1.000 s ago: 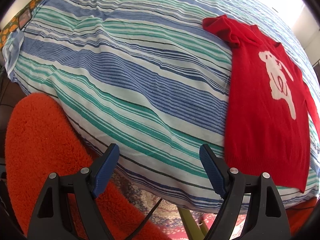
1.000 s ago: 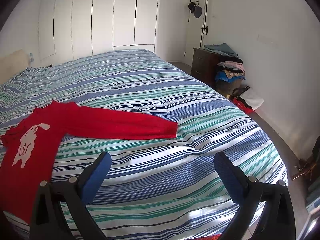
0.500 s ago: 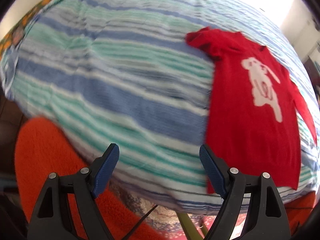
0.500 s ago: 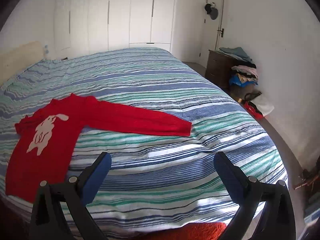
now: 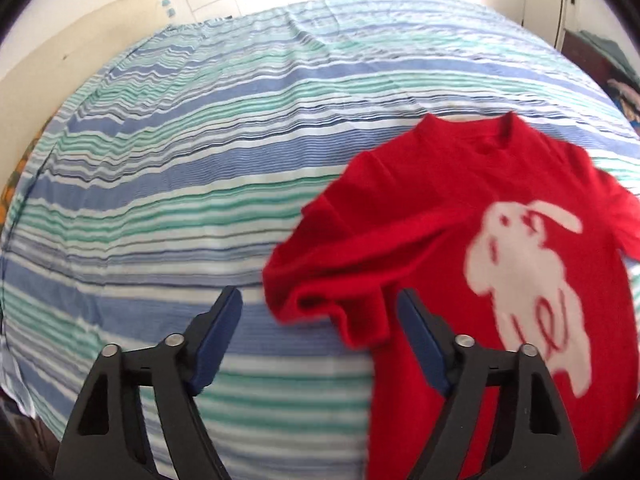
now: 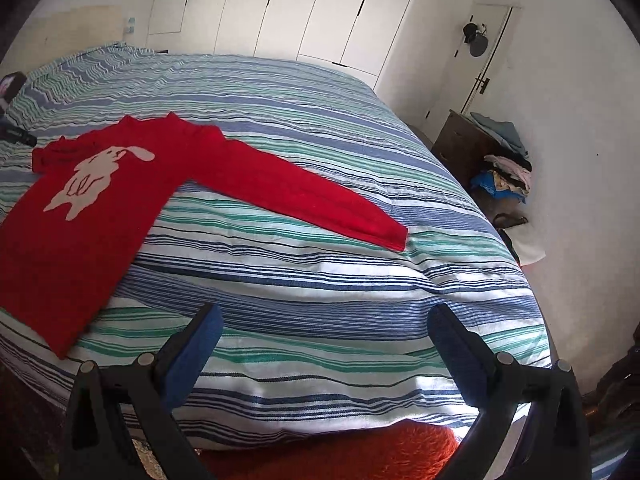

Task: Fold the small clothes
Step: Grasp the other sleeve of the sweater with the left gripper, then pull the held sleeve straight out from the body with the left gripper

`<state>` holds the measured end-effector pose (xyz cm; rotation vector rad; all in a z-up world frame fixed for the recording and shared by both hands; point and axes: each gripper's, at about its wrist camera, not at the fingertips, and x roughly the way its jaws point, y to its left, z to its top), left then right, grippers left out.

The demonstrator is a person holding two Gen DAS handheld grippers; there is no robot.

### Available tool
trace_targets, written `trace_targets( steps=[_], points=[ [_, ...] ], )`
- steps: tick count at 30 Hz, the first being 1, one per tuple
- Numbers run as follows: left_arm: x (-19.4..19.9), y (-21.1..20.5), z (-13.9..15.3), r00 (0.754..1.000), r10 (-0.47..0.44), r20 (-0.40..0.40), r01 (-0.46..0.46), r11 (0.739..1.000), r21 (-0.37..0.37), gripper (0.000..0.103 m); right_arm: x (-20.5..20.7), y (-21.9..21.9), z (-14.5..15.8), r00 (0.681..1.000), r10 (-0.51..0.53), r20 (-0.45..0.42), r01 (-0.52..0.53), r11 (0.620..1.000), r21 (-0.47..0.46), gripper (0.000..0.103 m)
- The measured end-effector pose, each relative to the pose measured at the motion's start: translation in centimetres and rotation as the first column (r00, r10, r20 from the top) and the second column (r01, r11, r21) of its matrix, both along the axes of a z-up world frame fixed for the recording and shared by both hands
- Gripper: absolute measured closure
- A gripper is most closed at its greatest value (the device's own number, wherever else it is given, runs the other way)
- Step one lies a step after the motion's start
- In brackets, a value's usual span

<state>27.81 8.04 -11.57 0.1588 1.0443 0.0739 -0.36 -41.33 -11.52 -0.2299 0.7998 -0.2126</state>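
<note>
1. Nearest in the left wrist view, the left gripper (image 5: 318, 322) has its blue-padded jaws spread wide with nothing between them. It hangs just in front of the crumpled sleeve (image 5: 332, 300), which looks bunched and folded back on itself near the sweater's left shoulder. That placement suggests the loose sleeve is its next target, though it has not closed on anything.

2. The right gripper (image 6: 320, 334) also stands wide apart and empty, over the near edge of the bed (image 6: 304, 408), above a bit of orange rug (image 6: 360, 452). It is well short of any cloth — probably waiting its turn.

3. The red sweater (image 6: 80, 208), with its white rabbit figure (image 6: 94, 178), lies flat and face up toward the bed's near left corner, hem (image 6: 36, 328) close to the near edge and collar (image 5: 494, 132) pointing toward the headboard end. Laid out so, both sides can be reached from the near edge.

4. Further out, the long sleeve (image 6: 304, 196) stretches straight across the striped cover toward the bed's right edge, with the cuff (image 6: 394, 236) well apart from the body. It lies smooth, so it should fold over the chest easily; the bunched one likely needs straightening first.

5. Folding has, by my reading, not begun on either side.

6. Beyond the bed's right edge, a dresser (image 6: 464, 148) with piled clothes (image 6: 506, 176) stands against the wall; white wardrobe doors (image 6: 300, 8) close the far end.
</note>
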Motion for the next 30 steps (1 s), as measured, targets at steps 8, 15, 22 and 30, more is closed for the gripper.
trace_targets(
  steps=[8,15,22,30],
  points=[
    [0.5,-3.8,-1.8,0.962,-0.274,-0.019,0.274,0.961,0.039,0.036,1.0,1.3,-1.2,0.998,0.015,-0.059,-0.019,0.997,-0.074,0.002],
    [3.4,-6.3,-6.2,0.950,-0.271,-0.153,0.287,0.953,0.096,0.068,1.4,1.9,-1.8,0.996,0.016,-0.086,-0.026,0.994,-0.110,0.002],
    [1.1,4.3,0.6,0.998,0.068,-0.002,-0.065,0.945,-0.319,0.102,1.7,2.0,-1.9,0.995,0.015,-0.095,-0.025,0.993,-0.112,0.002],
    [-13.1,25.8,-1.6,0.753,0.649,-0.107,-0.636,0.678,-0.368,0.054,1.4,2.2,-1.8,0.996,0.016,-0.084,-0.026,0.992,-0.127,0.002]
  ],
)
